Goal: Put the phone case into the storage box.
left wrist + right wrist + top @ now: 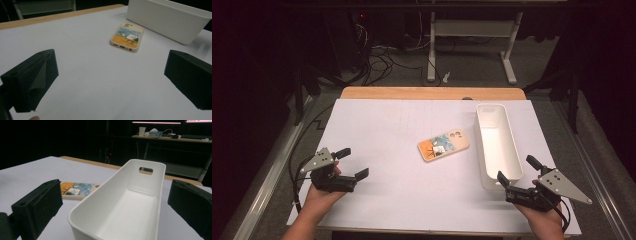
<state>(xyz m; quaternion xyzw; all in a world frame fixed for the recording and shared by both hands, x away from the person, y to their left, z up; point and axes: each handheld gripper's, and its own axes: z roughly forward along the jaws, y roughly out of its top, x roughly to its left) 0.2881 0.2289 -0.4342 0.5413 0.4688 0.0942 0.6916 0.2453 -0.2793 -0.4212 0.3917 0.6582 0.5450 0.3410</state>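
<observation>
A phone in a picture case (444,145) lies flat near the middle of the white table, orange and blue on its back. The left gripper view shows the phone (127,37) ahead, and the right gripper view shows the phone (78,189) left of the bin. A long white bin (496,143) stands right of it, empty inside (130,212); its outer wall (170,20) rises behind the phone. My left gripper (352,163) rests at the front left, open, nothing between its jaws. My right gripper (519,170) sits at the bin's near end, open and empty.
The table (387,130) is covered in white sheet with a wooden edge (432,93) at the back. Beyond it stand a desk frame (472,45) and floor cables (382,62). A metal rail (267,175) runs along the left side.
</observation>
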